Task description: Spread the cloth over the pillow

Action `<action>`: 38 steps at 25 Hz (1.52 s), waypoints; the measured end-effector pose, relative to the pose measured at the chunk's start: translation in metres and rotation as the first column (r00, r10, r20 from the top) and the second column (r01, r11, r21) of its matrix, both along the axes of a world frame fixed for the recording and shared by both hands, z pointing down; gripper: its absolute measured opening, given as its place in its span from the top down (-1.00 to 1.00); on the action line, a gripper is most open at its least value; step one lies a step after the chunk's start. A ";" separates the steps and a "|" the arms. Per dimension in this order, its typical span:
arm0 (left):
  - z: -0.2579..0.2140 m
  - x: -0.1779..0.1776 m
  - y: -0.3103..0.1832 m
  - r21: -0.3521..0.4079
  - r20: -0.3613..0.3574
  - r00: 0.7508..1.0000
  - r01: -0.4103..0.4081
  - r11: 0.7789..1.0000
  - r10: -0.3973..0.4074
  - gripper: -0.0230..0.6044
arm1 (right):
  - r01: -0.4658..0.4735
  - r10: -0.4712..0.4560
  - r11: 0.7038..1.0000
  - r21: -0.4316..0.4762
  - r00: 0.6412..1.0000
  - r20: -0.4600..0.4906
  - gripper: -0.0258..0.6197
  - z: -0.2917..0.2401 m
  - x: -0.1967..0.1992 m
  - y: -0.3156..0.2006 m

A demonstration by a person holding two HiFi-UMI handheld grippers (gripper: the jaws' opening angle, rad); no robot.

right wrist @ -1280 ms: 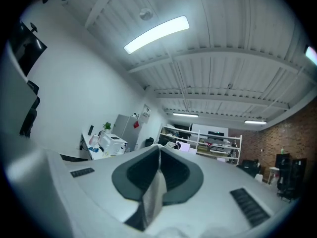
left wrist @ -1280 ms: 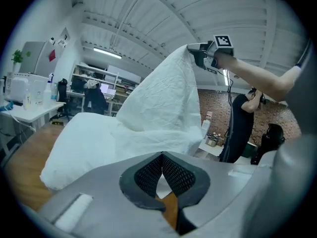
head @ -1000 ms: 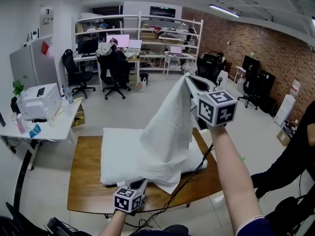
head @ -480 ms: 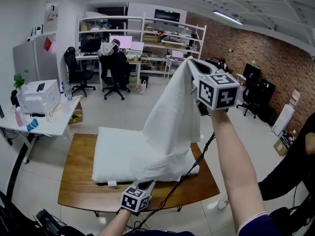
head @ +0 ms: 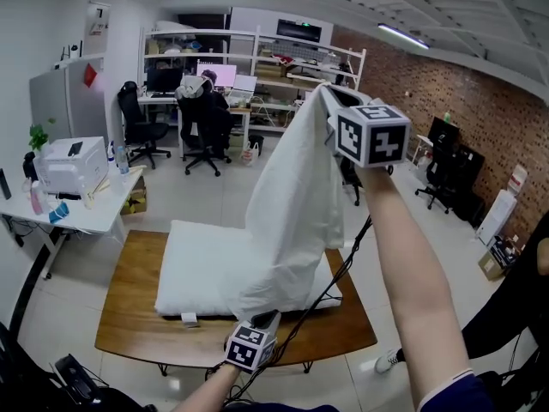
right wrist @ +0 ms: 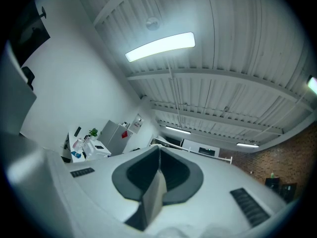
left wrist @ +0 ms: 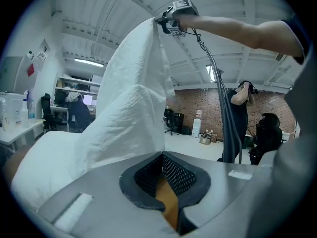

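A white cloth point(head: 296, 204) hangs as a tall sheet from my right gripper point(head: 328, 97), raised high over the table and shut on the cloth's top corner. In the right gripper view a thin fold of cloth point(right wrist: 152, 200) sits pinched between the jaws of that gripper point(right wrist: 159, 148). The cloth's lower end rests on the right part of a white pillow point(head: 202, 264) lying on the wooden table point(head: 129, 307). My left gripper point(head: 264, 320) is low at the table's front edge, just in front of the cloth's bottom hem, shut with nothing in it. From the left gripper view the cloth point(left wrist: 129, 118) rises ahead.
A black cable point(head: 339, 273) trails from the right gripper down across the table's front. A small white tag point(head: 190, 319) lies by the pillow's front edge. A white desk with a printer point(head: 69, 166) stands at left, office chairs point(head: 202, 131) behind, and a person point(head: 523, 299) at right.
My right gripper has lifted the cloth corner a little higher, so the sheet hangs steeper. The left gripper has drifted slightly right along the table's front edge.
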State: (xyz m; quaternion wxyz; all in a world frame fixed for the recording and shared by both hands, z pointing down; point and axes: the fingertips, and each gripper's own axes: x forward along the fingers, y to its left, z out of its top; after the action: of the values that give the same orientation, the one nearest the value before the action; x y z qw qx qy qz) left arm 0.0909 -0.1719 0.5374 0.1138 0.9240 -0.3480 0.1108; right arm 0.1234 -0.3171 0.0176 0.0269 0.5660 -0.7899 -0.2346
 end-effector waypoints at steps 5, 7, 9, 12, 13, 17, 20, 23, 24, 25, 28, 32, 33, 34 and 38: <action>-0.001 0.009 -0.009 0.017 0.014 0.999 0.051 0.999 -0.051 0.88 | 0.026 -0.026 1.000 -0.005 0.999 0.027 0.85 -0.015 -0.003 -0.003; 0.001 0.013 -0.013 0.018 0.020 0.997 0.074 0.997 -0.075 0.88 | 0.045 -0.045 0.999 -0.004 0.998 0.040 0.85 -0.021 -0.004 -0.003; 0.003 0.015 -0.015 0.022 0.022 0.995 0.099 0.995 -0.099 0.88 | 0.065 -0.065 0.998 -0.002 0.997 0.046 0.85 -0.026 -0.008 -0.003; 0.006 0.014 -0.021 0.032 0.017 0.989 0.146 0.989 -0.147 0.88 | 0.097 -0.097 0.995 0.000 0.994 0.047 0.85 -0.030 -0.018 -0.004; 0.009 0.014 -0.022 0.029 0.016 0.986 0.163 0.986 -0.164 0.88 | 0.106 -0.105 0.994 0.000 0.993 0.045 0.85 -0.031 -0.021 -0.004; 0.007 0.018 -0.031 0.055 0.003 0.973 0.229 0.972 -0.229 0.76 | 0.124 -0.124 0.992 0.002 0.992 0.028 0.85 -0.042 -0.027 -0.004; 0.012 0.024 -0.038 0.080 0.007 0.960 0.280 0.957 -0.281 0.57 | 0.143 -0.143 0.990 0.003 0.990 0.021 0.85 -0.050 -0.033 -0.001; 0.016 0.037 -0.046 0.084 0.033 0.947 0.315 0.945 -0.319 0.35 | 0.151 -0.152 0.988 0.010 0.988 0.011 0.85 -0.058 -0.039 0.003; 0.015 0.041 -0.050 0.100 0.038 0.941 0.332 0.938 -0.337 0.30 | 0.152 -0.152 0.988 0.012 0.988 0.009 0.85 -0.060 -0.041 0.003; 0.013 0.043 -0.053 0.123 0.042 0.933 0.351 0.928 -0.358 0.24 | 0.152 -0.152 0.988 0.012 0.988 0.007 0.85 -0.061 -0.043 0.004; 0.003 0.053 -0.063 0.191 0.063 0.909 0.394 0.899 -0.411 0.13 | 0.151 -0.151 0.988 0.011 0.988 0.002 0.85 -0.065 -0.046 0.007; -0.009 0.065 -0.079 0.277 0.115 0.873 0.430 0.859 -0.474 -0.09 | 0.143 -0.143 0.990 0.016 0.990 0.003 0.85 -0.072 -0.045 0.012; -0.012 0.066 -0.084 0.296 0.130 0.859 0.443 0.847 -0.495 -0.12 | 0.141 -0.141 0.990 0.019 0.990 0.006 0.85 -0.074 -0.044 0.013; -0.014 0.067 -0.090 0.309 0.149 0.844 0.456 0.835 -0.516 -0.15 | 0.139 -0.139 0.990 0.020 0.990 0.010 0.85 -0.075 -0.044 0.015; -0.017 0.067 -0.113 0.339 0.242 0.774 0.497 0.799 -0.585 -0.21 | 0.142 -0.142 0.990 0.017 0.990 0.019 0.85 -0.076 -0.048 0.026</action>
State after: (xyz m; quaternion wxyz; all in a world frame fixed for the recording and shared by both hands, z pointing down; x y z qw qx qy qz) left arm 0.1581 -0.2847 0.5200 -0.0401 0.7571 -0.6261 0.1823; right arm 0.0755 -0.2909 -0.0580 -0.0023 0.5110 -0.8265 -0.2362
